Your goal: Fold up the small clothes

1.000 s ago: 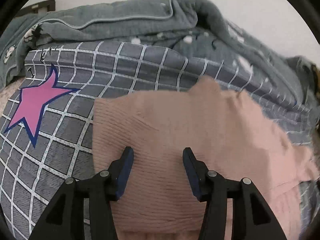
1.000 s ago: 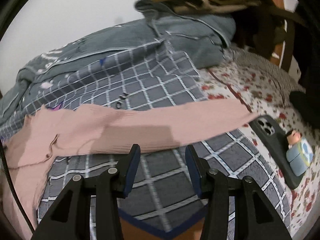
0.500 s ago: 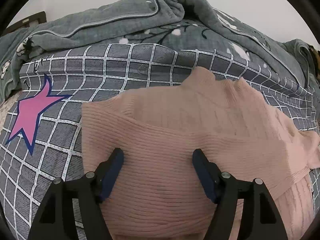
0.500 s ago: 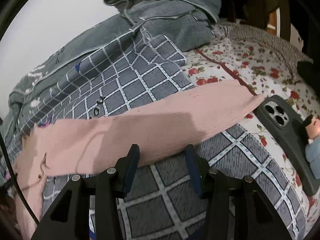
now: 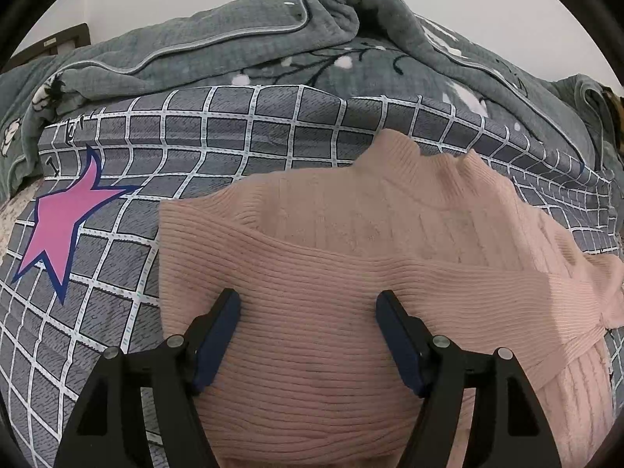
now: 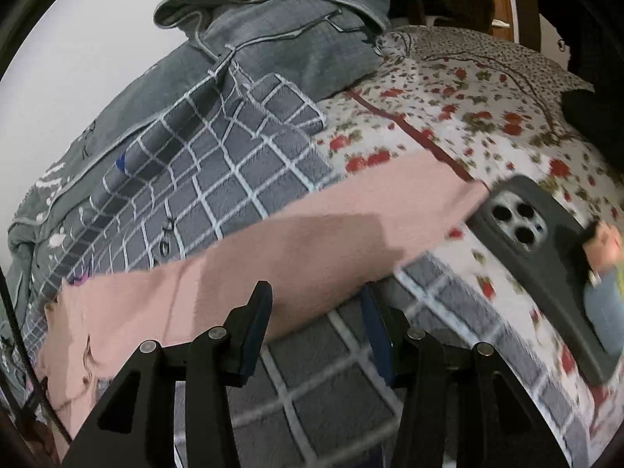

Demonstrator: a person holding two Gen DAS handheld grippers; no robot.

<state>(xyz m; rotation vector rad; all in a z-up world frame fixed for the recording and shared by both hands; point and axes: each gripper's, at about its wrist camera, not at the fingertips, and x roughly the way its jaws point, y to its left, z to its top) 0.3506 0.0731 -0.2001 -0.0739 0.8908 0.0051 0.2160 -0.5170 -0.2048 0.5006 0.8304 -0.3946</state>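
Sweater (image 5: pixel 351 273) lies flat; left tongs (image 5: pixel 308 312) have spread wider above it, right tongs (image 6: pixel 316 312) remain parted, empty.

So the bed (image 6: pixel 460 89) has a red-flowered sheet, and right on it sit a grey checked blanket (image 6: pixel 241 179), a bunched-up grey quilt (image 5: pixel 241 54) and a dark-cased phone (image 6: pixel 546 257).
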